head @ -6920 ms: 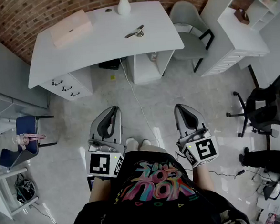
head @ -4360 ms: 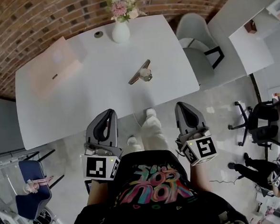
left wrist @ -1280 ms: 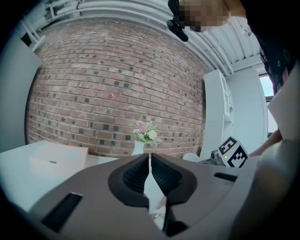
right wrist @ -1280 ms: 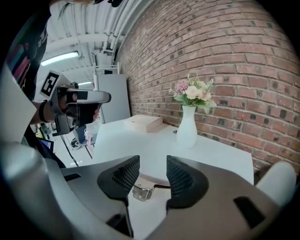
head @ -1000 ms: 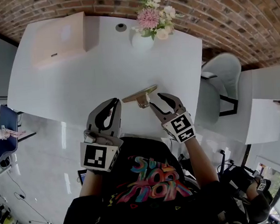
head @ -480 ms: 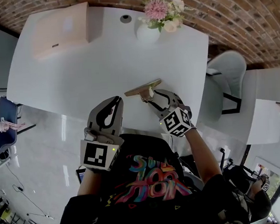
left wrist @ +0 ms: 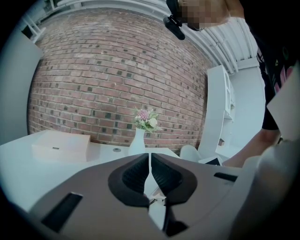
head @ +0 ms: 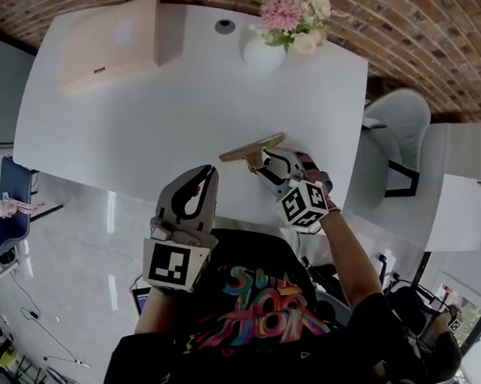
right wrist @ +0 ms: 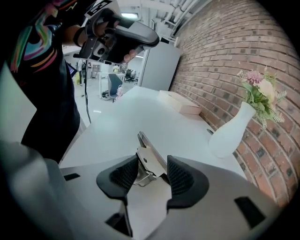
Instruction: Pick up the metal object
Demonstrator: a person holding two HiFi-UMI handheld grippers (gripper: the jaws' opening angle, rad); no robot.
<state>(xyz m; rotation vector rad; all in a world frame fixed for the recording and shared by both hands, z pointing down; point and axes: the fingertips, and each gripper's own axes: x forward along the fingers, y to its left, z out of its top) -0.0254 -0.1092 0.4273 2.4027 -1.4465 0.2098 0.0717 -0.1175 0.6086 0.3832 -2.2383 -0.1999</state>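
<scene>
The metal object (head: 252, 149), a flat brass-coloured clip with a wire loop, lies on the white table (head: 137, 128) near its front edge. My right gripper (head: 265, 162) reaches over that edge. Its jaws are opening, with the clip's loop end (right wrist: 149, 157) between the pads, and I see no pad pressing on it. The clip rests on the tabletop. My left gripper (head: 210, 173) hangs at the table's front edge, left of the clip, its jaws (left wrist: 150, 164) shut on nothing.
A white vase of flowers (head: 265, 50) stands at the back of the table near the brick wall. A pink box (head: 111, 44) lies at the back left. A grey chair (head: 401, 135) stands to the right.
My right gripper has moved forward and lowered over the clip, so the clip now sits between its jaws. The left gripper has hardly moved.
</scene>
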